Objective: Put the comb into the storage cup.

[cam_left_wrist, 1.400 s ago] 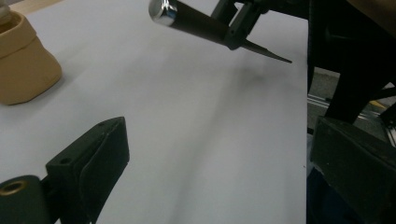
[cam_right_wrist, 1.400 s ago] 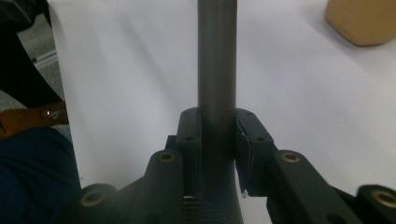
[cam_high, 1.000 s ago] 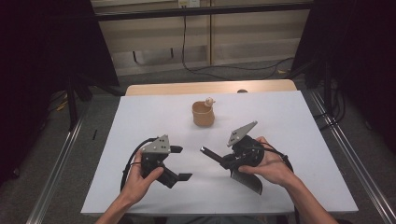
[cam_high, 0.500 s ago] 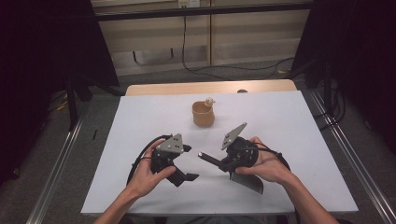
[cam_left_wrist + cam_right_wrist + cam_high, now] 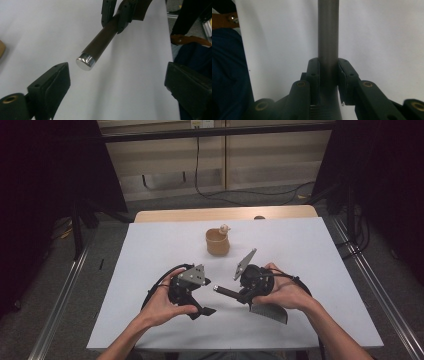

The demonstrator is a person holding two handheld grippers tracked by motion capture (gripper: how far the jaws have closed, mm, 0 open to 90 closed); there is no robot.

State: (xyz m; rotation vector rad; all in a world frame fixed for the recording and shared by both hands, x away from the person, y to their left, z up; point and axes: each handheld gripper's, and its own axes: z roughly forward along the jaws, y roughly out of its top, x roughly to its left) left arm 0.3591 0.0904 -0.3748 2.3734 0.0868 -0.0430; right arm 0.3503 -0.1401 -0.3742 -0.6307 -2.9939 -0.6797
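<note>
The right gripper [image 5: 235, 293] is closed tight on the dark handle [image 5: 328, 37] of a brush [image 5: 252, 302]. From above, the handle pokes out toward 9 o'clock with a shiny metal cap [image 5: 216, 288] at its end. The brush head [image 5: 269, 312] sits under the right hand [image 5: 280, 292], so most of it is hidden, and it is hard to tell what kind of brush it is. In the right gripper view the top of the handle is cut off at the edge, and the 2 jaws press on both sides of it.

The left gripper [image 5: 200, 307] has its jaws wide apart with nothing between them. In the left gripper view the metal cap [image 5: 85, 62] hangs just ahead of the gap, near the jaw at 8 o'clock, not touching it. The left hand [image 5: 162, 302] covers part of that gripper from above.

The 2 grippers sit near each other on the white worktop [image 5: 320, 250]. At 12 o'clock from them stands a small brown cup [image 5: 217, 242] with something small and pale [image 5: 224, 227] on its rim, too tiny to make out. A dark blue sleeve [image 5: 229, 75] blocks the left of the right gripper view.
</note>
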